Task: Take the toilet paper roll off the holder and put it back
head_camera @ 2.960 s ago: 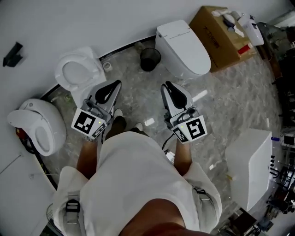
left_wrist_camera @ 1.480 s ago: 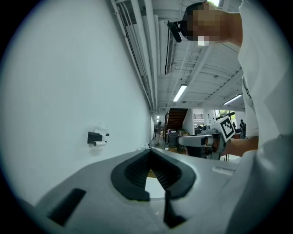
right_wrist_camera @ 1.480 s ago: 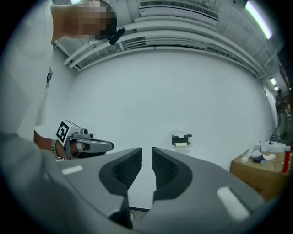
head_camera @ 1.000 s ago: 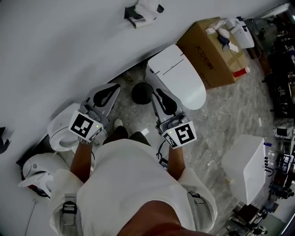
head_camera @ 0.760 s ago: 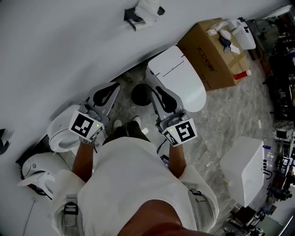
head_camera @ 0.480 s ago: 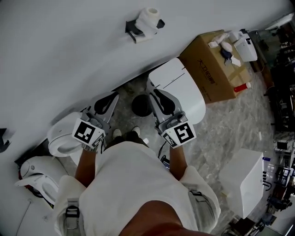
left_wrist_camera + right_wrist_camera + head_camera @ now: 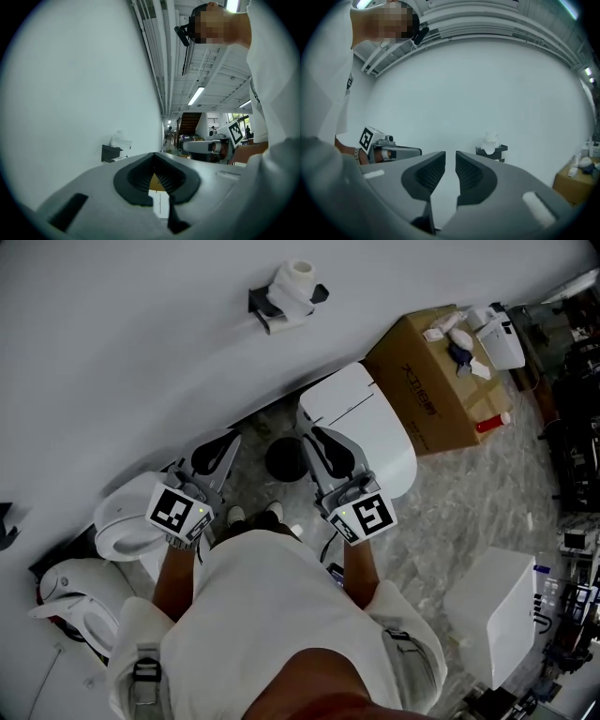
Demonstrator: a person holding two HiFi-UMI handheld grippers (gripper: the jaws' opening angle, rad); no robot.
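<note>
A white toilet paper roll [image 7: 298,279] sits on a black holder [image 7: 270,302] fixed to the white wall, far up in the head view. Both grippers hang well short of it, above the floor. My left gripper [image 7: 232,436] has its jaw tips together with nothing between them. My right gripper [image 7: 307,432] shows a thin slit between its jaws, with nothing in it. In the left gripper view the left gripper [image 7: 154,156] has the roll [image 7: 119,139] and holder [image 7: 111,152] off to its left. In the right gripper view the right gripper [image 7: 450,157] has the roll [image 7: 490,140] to its right.
A white toilet [image 7: 366,423] and a black bin [image 7: 283,457] stand by the wall just beyond the grippers. A second toilet bowl [image 7: 124,518] is at the left. A cardboard box [image 7: 439,357] with bottles on it sits at the right, and a white cabinet [image 7: 497,601] lower right.
The view has slid along the wall, bringing the roll and holder more fully into sight. Both grippers stay held out in front, jaws unchanged.
</note>
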